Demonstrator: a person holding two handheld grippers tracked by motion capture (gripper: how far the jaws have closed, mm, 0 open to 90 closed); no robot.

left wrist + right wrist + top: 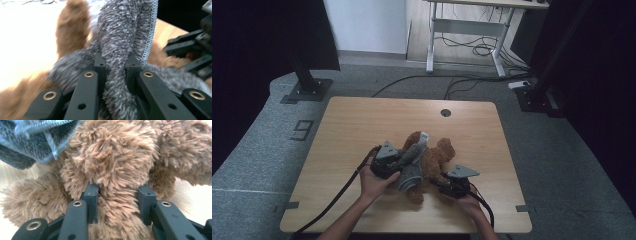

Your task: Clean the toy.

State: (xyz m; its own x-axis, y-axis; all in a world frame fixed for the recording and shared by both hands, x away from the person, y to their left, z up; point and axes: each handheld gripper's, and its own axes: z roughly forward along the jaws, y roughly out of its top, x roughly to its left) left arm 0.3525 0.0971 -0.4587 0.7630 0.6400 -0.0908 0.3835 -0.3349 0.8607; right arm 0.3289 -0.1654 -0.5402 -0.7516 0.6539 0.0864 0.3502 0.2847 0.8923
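Lying near the middle of the pale wooden surface (362, 125) in the high view, a brown fluffy plush bear (439, 155) has a grey knitted fuzzy garment (412, 167) draped over its left part. The left claw (398, 164) reaches into the garment from the left, and the right claw (443, 184) meets the bear's lower side from the right; a hand grips each tool from the near edge.

Seen from the left gripper view, the left claw (115, 65) is pinching a bunched fold of the grey garment (120, 45) between its black jaws, with the brown bear (71, 27) behind and the other tool at the right edge.

From the right gripper view, the right claw (119, 193) is clamped on a thick tuft of the bear (112, 160), fur bulging between the jaws; the grey garment (30, 142) sits at upper left.
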